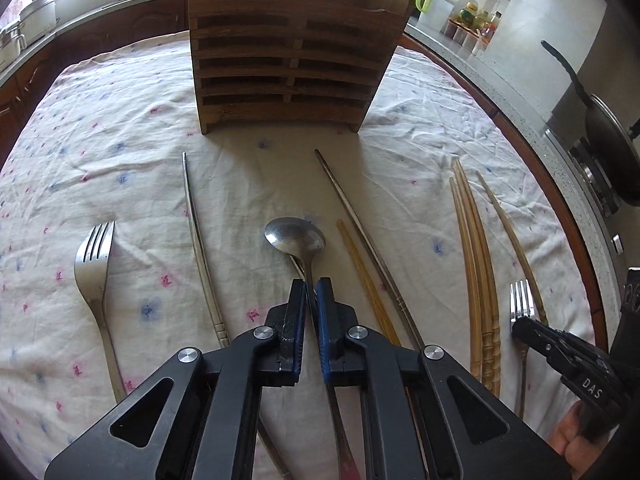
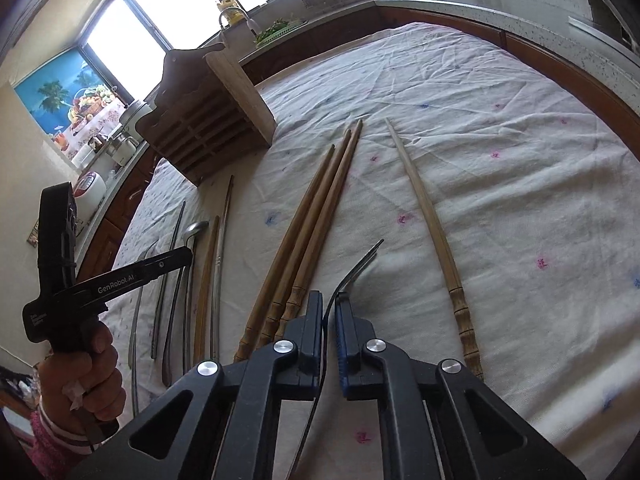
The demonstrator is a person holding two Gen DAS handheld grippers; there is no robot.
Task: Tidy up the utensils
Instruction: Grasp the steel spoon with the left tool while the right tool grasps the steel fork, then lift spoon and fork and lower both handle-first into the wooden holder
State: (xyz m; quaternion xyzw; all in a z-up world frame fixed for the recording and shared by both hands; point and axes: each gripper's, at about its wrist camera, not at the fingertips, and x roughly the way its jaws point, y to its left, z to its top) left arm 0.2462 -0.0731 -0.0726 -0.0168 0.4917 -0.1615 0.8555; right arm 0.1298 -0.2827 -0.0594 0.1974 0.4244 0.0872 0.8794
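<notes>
My left gripper (image 1: pixel 312 284) is shut on the handle of a metal spoon (image 1: pixel 295 236), whose bowl points toward the wooden utensil holder (image 1: pixel 292 60). My right gripper (image 2: pixel 330 300) is shut on the handle of a fork (image 2: pixel 360 262), its tines raised off the cloth; the fork also shows in the left wrist view (image 1: pixel 522 300). Another fork (image 1: pixel 94 260) lies at the left. Metal chopsticks (image 1: pixel 200 240) (image 1: pixel 360 224), a yellow chopstick (image 1: pixel 360 264) and wooden chopsticks (image 2: pixel 316 220) (image 2: pixel 428 232) lie on the cloth.
The table has a white flowered cloth (image 1: pixel 420 128). The utensil holder also shows at the left in the right wrist view (image 2: pixel 208 120). A kitchen counter (image 1: pixel 520 80) with a pan (image 1: pixel 608 148) runs along the right. The left gripper's body (image 2: pixel 100 284) shows at the left.
</notes>
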